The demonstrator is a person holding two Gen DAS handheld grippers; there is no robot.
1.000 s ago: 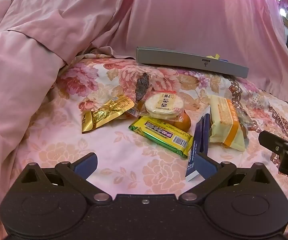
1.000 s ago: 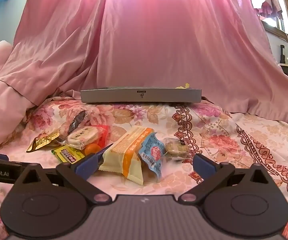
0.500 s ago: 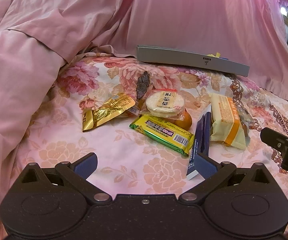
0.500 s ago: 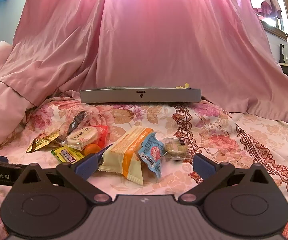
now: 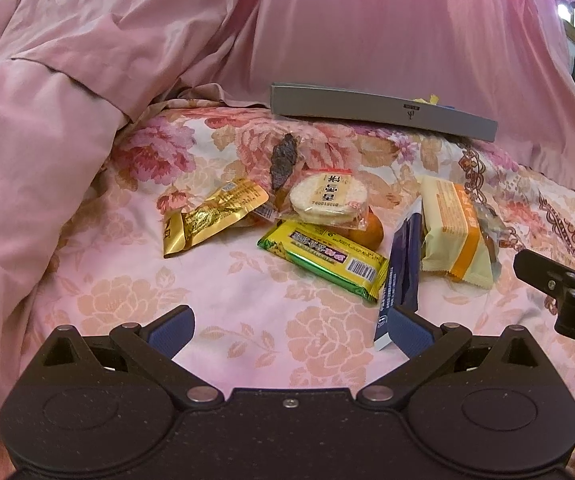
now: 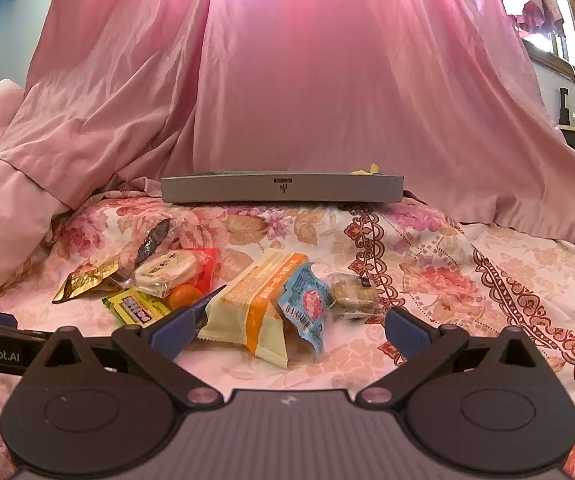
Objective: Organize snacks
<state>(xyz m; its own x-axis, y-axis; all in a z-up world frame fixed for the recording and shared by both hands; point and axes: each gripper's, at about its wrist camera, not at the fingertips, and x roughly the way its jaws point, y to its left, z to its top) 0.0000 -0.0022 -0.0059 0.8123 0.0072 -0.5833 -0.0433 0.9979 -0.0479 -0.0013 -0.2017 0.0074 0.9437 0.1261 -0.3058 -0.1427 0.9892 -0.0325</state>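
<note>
Now both grippers, left (image 5: 289, 330) and right (image 6: 287, 330), are gaping wide, holding nothing, hovering over snacks (image 5: 323, 258) lying on a floral bedspread (image 5: 135, 292) before pink drapes (image 6: 327, 80)

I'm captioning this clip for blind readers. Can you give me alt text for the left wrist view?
The open left gripper hovers over a floral bedspread scattered with snack packets: a gold pouch, rice crackers, a green-yellow bar and a cream-orange pack. A grey tray sits behind, against pink drapes.
</note>
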